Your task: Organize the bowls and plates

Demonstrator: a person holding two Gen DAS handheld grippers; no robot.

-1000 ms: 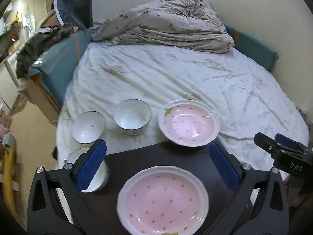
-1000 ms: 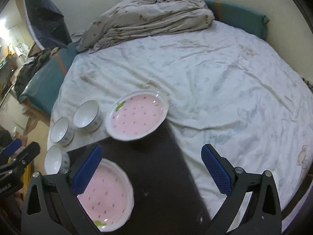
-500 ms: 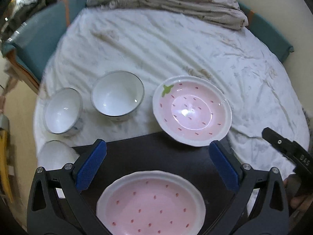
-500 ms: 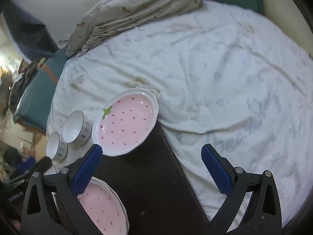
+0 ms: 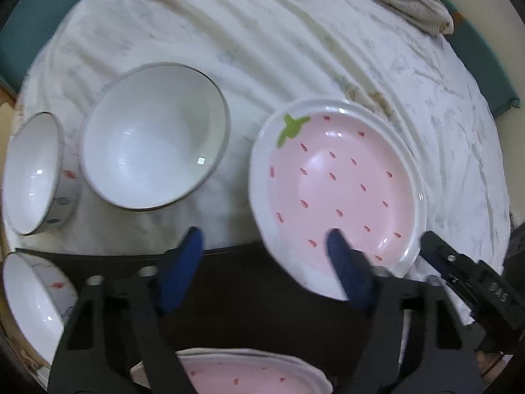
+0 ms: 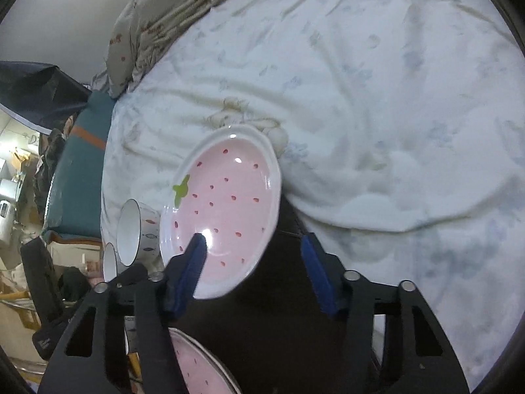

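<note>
On a bed covered by a wrinkled white sheet (image 5: 328, 42), a pink strawberry-patterned plate (image 5: 341, 190) lies half on the sheet, its near edge overlapping a dark table (image 5: 262, 295). Its green leaf mark points toward the far left; the plate is slightly oval, its long axis running from near to far. Left of it stands a large white bowl (image 5: 154, 138), then a smaller bowl (image 5: 32, 174) tipped on its side, and a third bowl (image 5: 29, 298) on the table's left edge. A second strawberry plate (image 5: 249, 374) sits nearest.

The left gripper (image 5: 262, 262) is open, one blue finger over the plate's near rim. The right gripper (image 6: 254, 256) is open too, its left finger over the plate. Both have moved much closer than a second ago. Lettering on the right gripper's body is too blurred to read.
</note>
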